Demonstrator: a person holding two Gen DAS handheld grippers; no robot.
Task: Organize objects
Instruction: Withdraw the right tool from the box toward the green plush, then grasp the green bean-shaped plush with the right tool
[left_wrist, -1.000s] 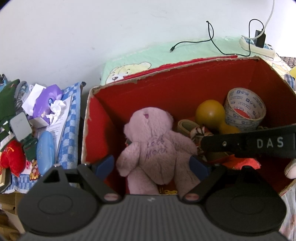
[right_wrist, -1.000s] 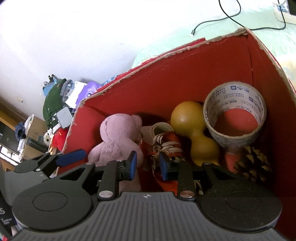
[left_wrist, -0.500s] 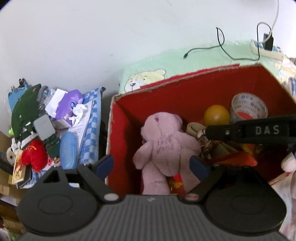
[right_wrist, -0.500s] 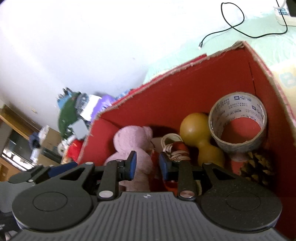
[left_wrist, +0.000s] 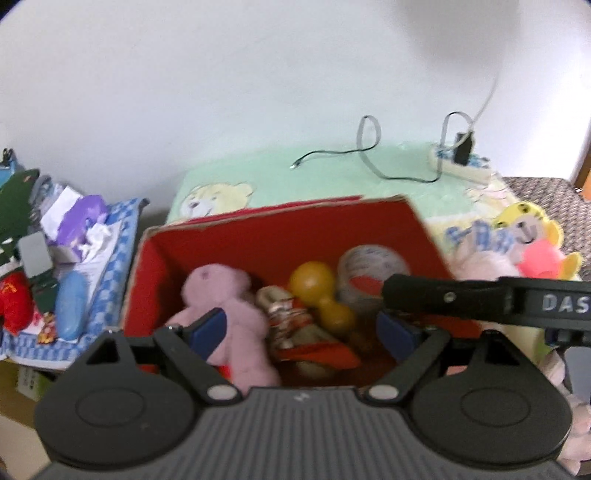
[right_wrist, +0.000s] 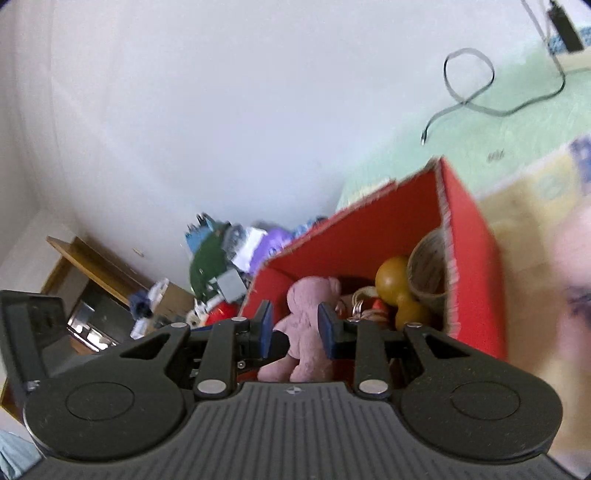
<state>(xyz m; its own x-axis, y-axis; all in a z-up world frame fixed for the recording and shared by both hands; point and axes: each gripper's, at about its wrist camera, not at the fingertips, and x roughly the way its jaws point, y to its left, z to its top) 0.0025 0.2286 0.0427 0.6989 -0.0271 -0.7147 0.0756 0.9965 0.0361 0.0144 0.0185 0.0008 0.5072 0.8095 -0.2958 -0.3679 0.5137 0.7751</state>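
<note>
A red cardboard box (left_wrist: 277, 218) stands on a green blanket. Inside lie a pink teddy bear (left_wrist: 236, 295), a yellow gourd-shaped toy (left_wrist: 314, 280), a roll of tape (left_wrist: 369, 262) and a small striped shoe (left_wrist: 280, 306). My left gripper (left_wrist: 301, 328) hovers above the box's near side; its jaws are wide and closing slightly, with nothing between them. My right gripper (right_wrist: 295, 325) hangs over the near left corner of the box (right_wrist: 472, 258). Its jaws are narrowly apart and empty, with the teddy (right_wrist: 310, 295) behind the gap. The gourd (right_wrist: 393, 277) and tape (right_wrist: 428, 269) sit further right.
Soft toys, among them a yellow plush (left_wrist: 532, 243), lie right of the box. A power strip (left_wrist: 461, 166) and loose cable (left_wrist: 369, 147) rest on the blanket behind. Left of the box, a blue checked cloth (left_wrist: 110, 258) holds clutter, including a tissue pack (left_wrist: 81, 221).
Both grippers have pulled up and back from the box, which now looks smaller. The right view has swung left, so more wall and a wooden shelf show.
</note>
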